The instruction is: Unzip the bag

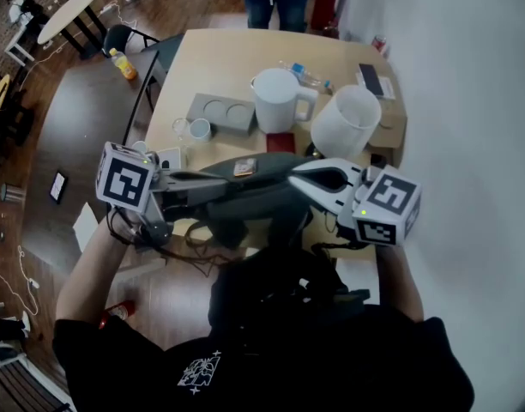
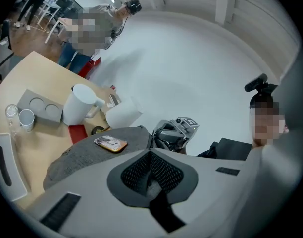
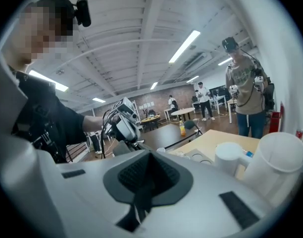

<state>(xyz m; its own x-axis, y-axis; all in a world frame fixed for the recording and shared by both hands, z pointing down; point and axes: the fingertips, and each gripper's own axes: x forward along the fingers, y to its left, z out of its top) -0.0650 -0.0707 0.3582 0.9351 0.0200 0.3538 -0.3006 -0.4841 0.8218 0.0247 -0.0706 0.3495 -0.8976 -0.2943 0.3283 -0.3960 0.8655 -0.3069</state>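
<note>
Both tools pinch shut on the grey bag (image 1: 254,189), which hangs between them over the near edge of the table (image 1: 211,58). Left tool (image 1: 213,178) grips its left end and right tool (image 1: 297,170) its right end, with their tips facing each other. An orange patch (image 1: 244,167) on the bag carries print too small to read.

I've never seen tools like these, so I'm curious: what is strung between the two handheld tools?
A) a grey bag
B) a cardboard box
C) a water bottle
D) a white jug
A: the grey bag hangs between the left gripper and the right gripper, and the jaws of both are shut on its ends.
</note>
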